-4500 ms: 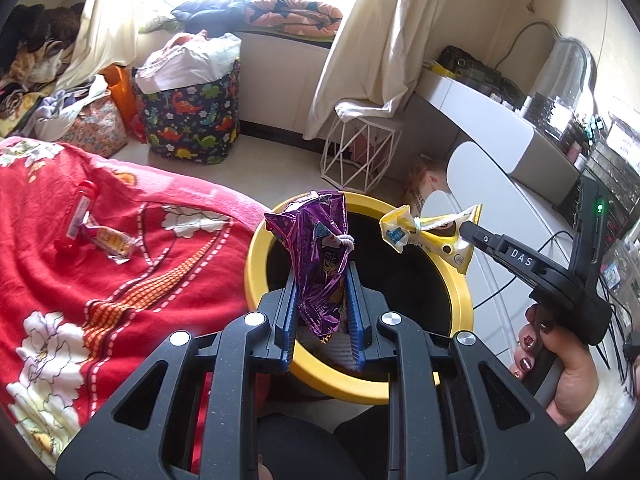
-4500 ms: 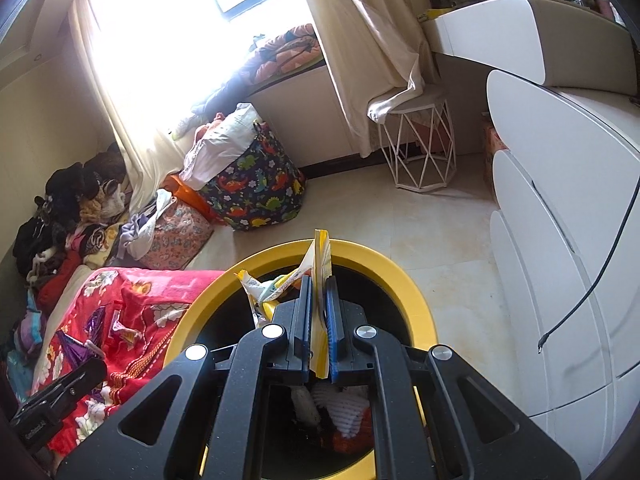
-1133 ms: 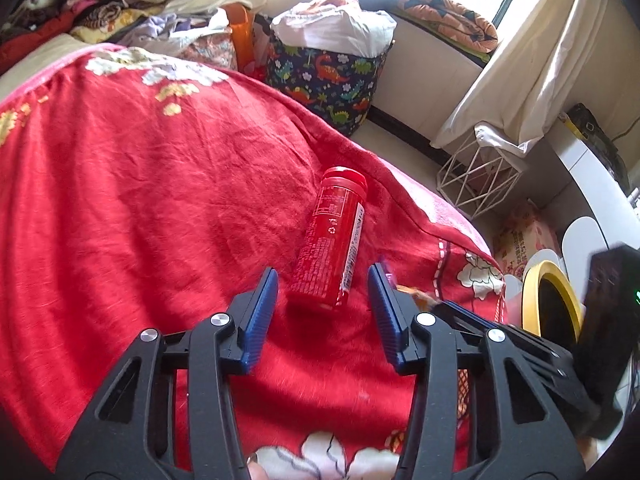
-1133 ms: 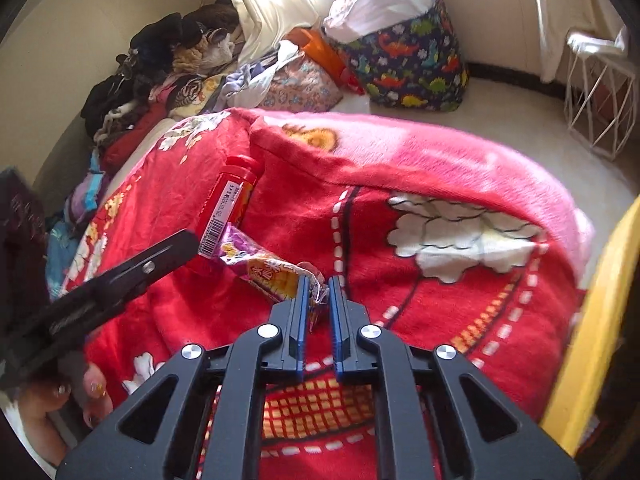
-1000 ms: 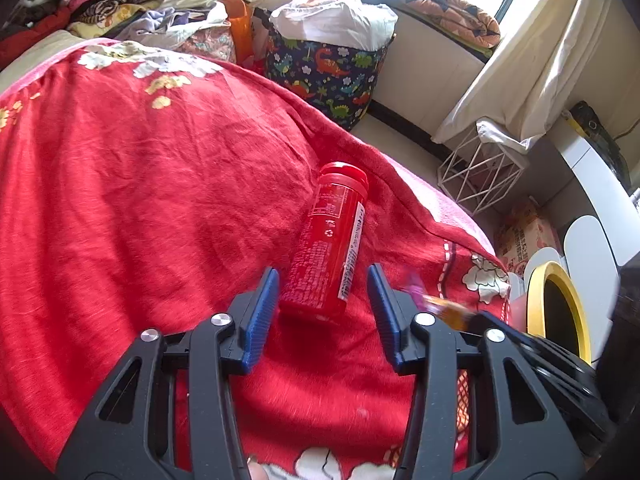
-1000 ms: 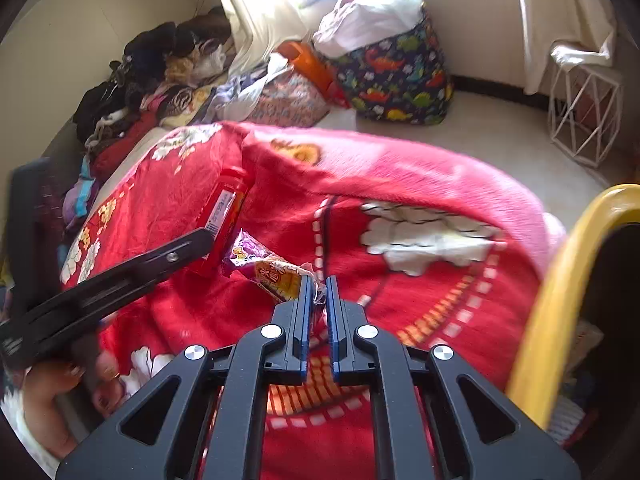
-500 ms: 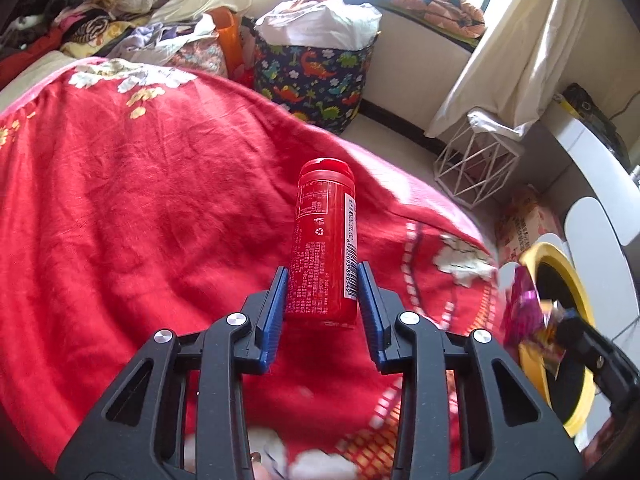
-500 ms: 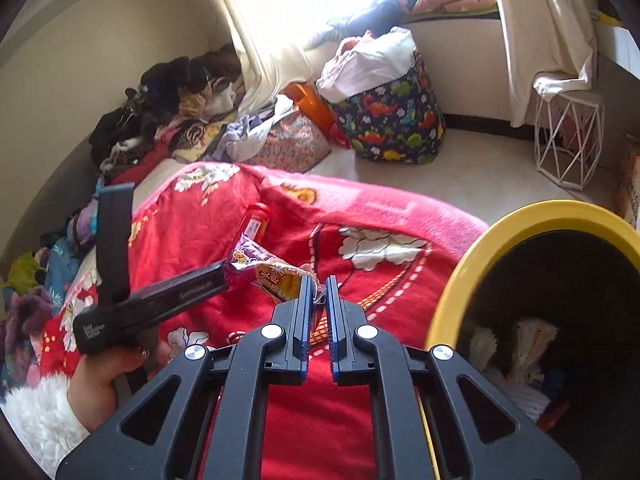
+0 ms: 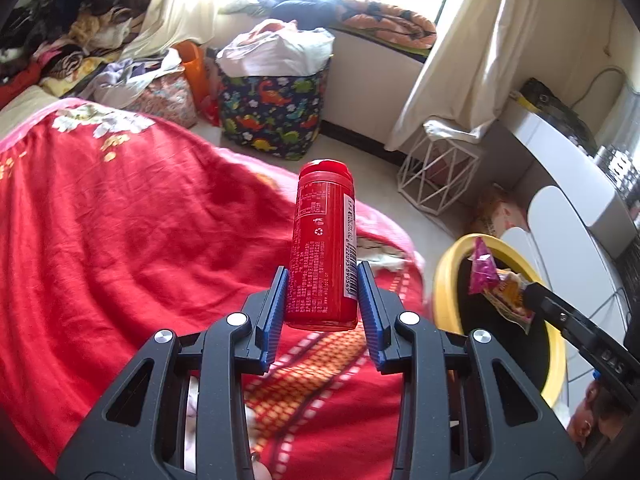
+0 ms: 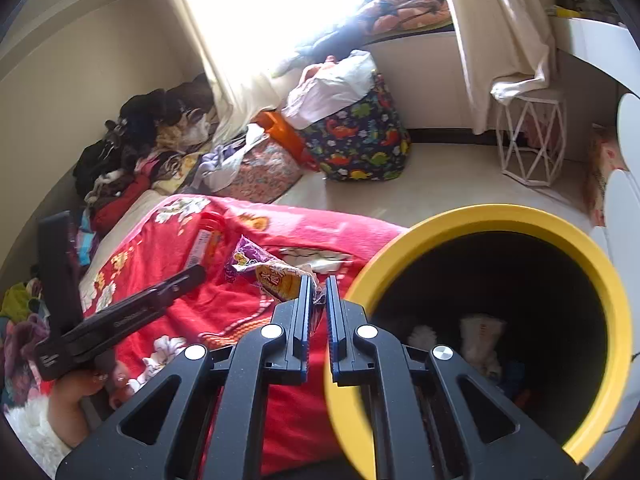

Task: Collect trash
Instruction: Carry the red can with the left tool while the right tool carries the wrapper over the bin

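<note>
My left gripper (image 9: 322, 280) is shut on a red cylindrical can (image 9: 323, 246) and holds it upright above the red blanket (image 9: 120, 232). My right gripper (image 10: 319, 286) is shut on a purple and orange snack wrapper (image 10: 266, 270), held just left of the yellow-rimmed black bin (image 10: 500, 220). In the left wrist view the wrapper (image 9: 498, 284) hangs over the bin's rim (image 9: 444, 268) at the right. The can (image 10: 208, 236) and the left gripper (image 10: 188, 276) also show in the right wrist view. Trash lies at the bottom of the bin.
A dinosaur-print bag (image 9: 272, 116) stuffed with white plastic and a white wire stool (image 9: 438, 178) stand on the floor by the window. White curved drawers (image 9: 568, 216) are to the right of the bin. Clothes pile up at the far left (image 10: 132, 148).
My left gripper closed on the red can and lifted it off the blanket. My right gripper carried the snack wrapper from the blanket toward the bin.
</note>
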The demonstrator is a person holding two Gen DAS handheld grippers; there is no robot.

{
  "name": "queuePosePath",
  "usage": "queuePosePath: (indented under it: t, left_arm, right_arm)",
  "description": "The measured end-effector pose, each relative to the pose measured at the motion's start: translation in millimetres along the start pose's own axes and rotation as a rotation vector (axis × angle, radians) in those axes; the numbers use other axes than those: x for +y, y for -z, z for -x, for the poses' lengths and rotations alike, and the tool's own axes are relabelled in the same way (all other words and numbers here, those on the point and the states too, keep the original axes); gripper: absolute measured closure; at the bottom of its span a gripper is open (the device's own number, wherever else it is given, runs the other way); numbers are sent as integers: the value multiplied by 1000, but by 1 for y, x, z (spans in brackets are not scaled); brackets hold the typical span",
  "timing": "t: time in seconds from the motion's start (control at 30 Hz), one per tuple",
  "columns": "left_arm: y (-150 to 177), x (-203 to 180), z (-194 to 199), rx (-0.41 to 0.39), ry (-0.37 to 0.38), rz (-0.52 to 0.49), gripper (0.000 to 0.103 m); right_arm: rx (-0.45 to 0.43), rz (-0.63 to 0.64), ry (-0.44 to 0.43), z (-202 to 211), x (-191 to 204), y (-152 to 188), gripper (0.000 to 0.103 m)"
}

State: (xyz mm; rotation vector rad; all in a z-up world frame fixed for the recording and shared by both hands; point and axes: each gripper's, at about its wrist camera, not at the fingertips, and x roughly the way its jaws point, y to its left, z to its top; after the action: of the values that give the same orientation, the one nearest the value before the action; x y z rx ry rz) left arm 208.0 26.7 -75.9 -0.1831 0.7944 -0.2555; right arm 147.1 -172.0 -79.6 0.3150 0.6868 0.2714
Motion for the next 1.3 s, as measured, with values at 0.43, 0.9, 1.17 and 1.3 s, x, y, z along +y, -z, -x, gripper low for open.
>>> queuePosePath:
  t: [0.43, 0.9, 1.17, 1.3]
  left_arm:
    - [7, -51, 13, -20, 58, -73, 76]
    - [16, -93, 19, -14, 123, -145, 76]
    - [27, -122, 17, 9, 163, -202, 76]
    - [32, -135, 13, 30, 181, -230, 76]
  right_arm:
    - [-49, -66, 80, 37, -43, 6, 96]
    - [-101, -129, 160, 64, -77, 8, 96]
    - [-113, -194, 202, 73, -102, 12, 96]
    - [-119, -216, 226, 77, -114, 13, 96]
